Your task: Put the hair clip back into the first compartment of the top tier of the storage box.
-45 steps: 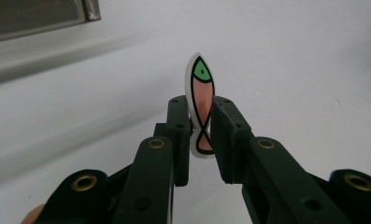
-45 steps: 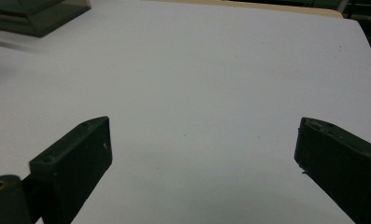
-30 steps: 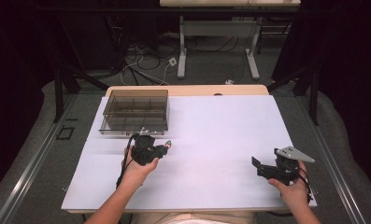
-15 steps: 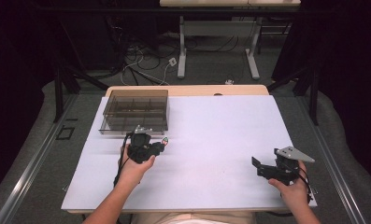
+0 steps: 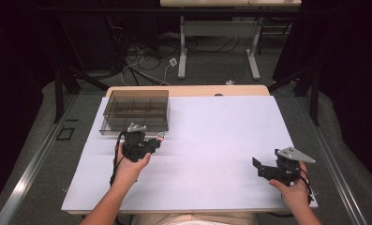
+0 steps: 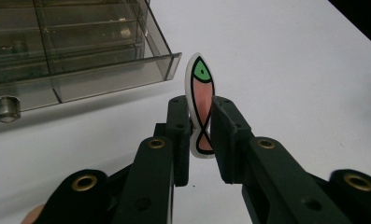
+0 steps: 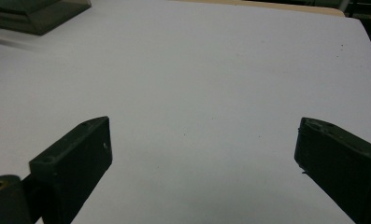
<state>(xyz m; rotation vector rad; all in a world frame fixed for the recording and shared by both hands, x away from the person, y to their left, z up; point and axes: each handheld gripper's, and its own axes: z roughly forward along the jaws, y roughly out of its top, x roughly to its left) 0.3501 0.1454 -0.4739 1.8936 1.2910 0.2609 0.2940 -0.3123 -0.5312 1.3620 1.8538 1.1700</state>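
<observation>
Fish token point(image 6: 200, 109), a flat white oval painted with a pink body and a green head, stands on edge between the two black jaws of the left gripper point(image 6: 201, 123), which are clenched on its lower half so that the green end pokes up past their tips. In the high view the left gripper point(image 5: 152, 142) is held in the person's left hand point(image 5: 130, 165) just in front of the organiser box point(image 5: 134, 111), close to that box's near right corner, with the token showing as a small pink and green speck at the jaw tips point(image 5: 160, 137). The organiser box point(image 6: 75, 49) is of smoky clear plastic, divided into compartments, with a small metal latch on its near wall; it lies on the white sheet covering the bench point(image 5: 212, 140), toward the far left part of it. The right gripper point(image 5: 264, 168) is well apart from the box, over the near right part of the sheet, held in the right hand point(image 5: 293, 190). Its jaws are spread wide and released, with nothing between them but bare white sheet point(image 7: 202, 102).
</observation>
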